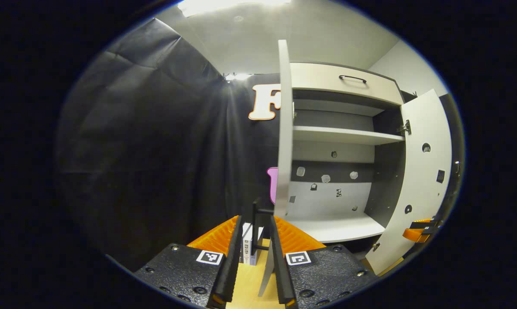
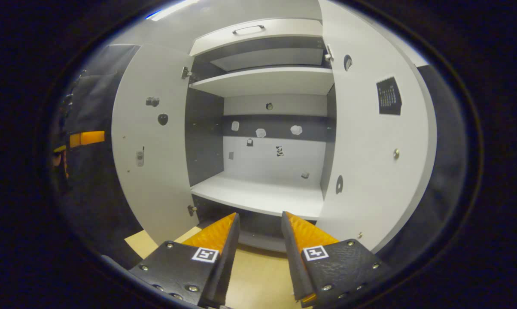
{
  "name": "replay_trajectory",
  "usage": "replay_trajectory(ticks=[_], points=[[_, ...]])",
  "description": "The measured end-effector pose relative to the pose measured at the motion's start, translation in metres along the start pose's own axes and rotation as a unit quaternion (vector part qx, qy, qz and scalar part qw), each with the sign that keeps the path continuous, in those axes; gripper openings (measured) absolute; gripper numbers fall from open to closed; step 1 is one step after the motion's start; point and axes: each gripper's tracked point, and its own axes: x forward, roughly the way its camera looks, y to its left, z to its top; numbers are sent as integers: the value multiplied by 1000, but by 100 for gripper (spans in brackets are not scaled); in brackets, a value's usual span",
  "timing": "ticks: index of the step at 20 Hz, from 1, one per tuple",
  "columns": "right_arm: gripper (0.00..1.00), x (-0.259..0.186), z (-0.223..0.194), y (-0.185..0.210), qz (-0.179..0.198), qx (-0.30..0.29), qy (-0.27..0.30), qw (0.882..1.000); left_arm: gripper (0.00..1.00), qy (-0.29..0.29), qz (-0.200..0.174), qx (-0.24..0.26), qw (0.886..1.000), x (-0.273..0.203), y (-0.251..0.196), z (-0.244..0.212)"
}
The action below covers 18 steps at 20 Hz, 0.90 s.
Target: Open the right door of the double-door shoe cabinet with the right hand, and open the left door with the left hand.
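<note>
The shoe cabinet (image 1: 344, 135) stands with both doors swung out. In the left gripper view the left door (image 1: 285, 128) is edge-on straight ahead. Its black handle (image 1: 255, 214) and lower edge lie between the fingers of my left gripper (image 1: 255, 221), which is open with a gap on each side. The right door (image 1: 426, 171) hangs wide open, and my right gripper (image 1: 419, 231) peeks past its lower edge. In the right gripper view my right gripper (image 2: 259, 214) is open with nothing in it, facing the bottom shelf (image 2: 263, 195) between the left door (image 2: 155, 150) and right door (image 2: 370, 150). My left gripper (image 2: 86, 138) shows at far left.
A drawer with a black handle (image 1: 353, 79) tops the cabinet. An upper shelf (image 2: 263, 81) spans the inside, and small stickers dot the back panel (image 2: 275, 150) and doors. Wooden floor (image 2: 258, 274) lies below. Black cloth wall (image 1: 155, 150) hangs to the left.
</note>
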Motion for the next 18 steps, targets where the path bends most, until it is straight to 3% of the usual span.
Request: replay_trajectory(ticks=[1,5,9,15,16,17,18], points=[[54,-2,15,-3,-10,0,-15,1000,39,-3,-15,-1,1000,1,-17,7],[57,-11,66,-5,-42,26,-55,997,39,3,-59,13,998,18,-78,13],[54,-16,108,8,-46,49,-88,994,39,-7,-109,30,994,30,-155,7],[55,-25,127,-3,-75,61,-109,989,38,-14,-147,20,989,33,-218,4],[59,-27,128,-8,-81,61,-112,989,38,-19,-152,22,988,35,-223,4],[66,-29,128,-11,-86,61,-114,988,51,-21,-160,23,987,36,-229,4],[68,-29,128,-11,-89,60,-115,988,54,-22,-167,22,985,36,-234,4]])
